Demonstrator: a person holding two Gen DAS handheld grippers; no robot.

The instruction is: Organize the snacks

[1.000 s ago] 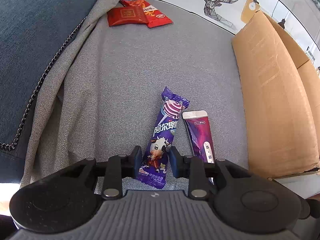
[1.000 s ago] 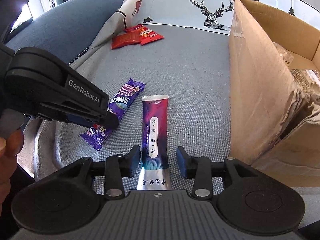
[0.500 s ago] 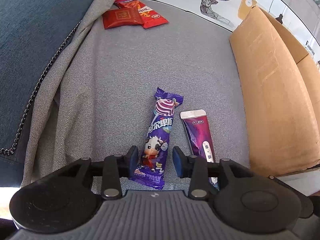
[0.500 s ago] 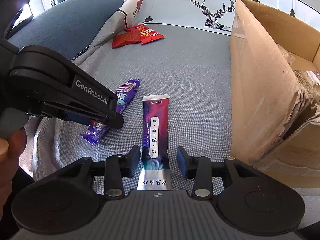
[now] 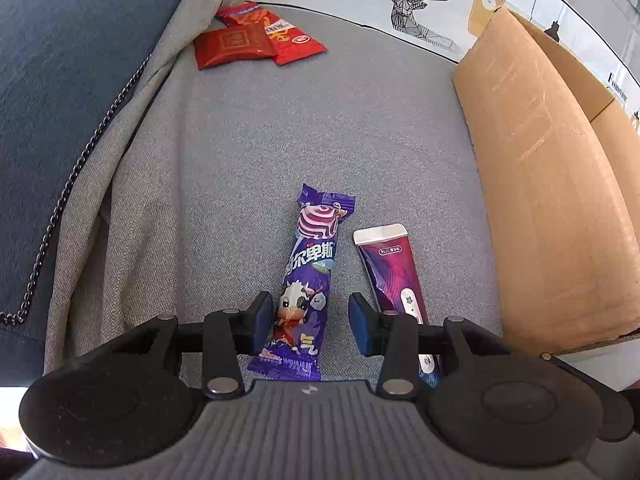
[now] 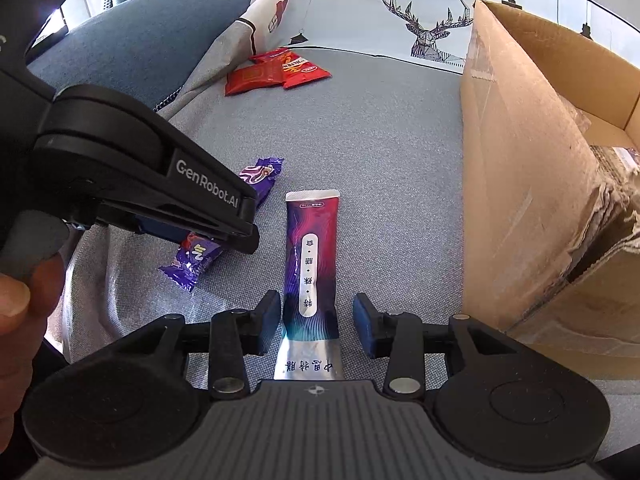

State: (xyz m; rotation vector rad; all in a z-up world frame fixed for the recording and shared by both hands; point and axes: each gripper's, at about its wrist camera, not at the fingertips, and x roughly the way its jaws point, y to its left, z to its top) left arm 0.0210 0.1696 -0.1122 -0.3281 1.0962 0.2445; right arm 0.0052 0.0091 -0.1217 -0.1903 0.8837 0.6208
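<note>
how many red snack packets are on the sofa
2: a dark red packet and an orange-red packet overlapping it, at the seat's far end by the sofa arm. More may be hidden.

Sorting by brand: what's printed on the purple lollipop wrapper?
A cartoon cow and pink swirl on the purple lollipop wrapper; left wrist view.

Left gripper [image 5: 310, 322] points steeply down, its jaws just been opening and now standing clear either side of a wrapper, a hand [image 6: 18, 312] gripping its handle, while the right gripper [image 6: 316, 322] hangs tilted downward, jaws parted, pads touching nothing.
</note>
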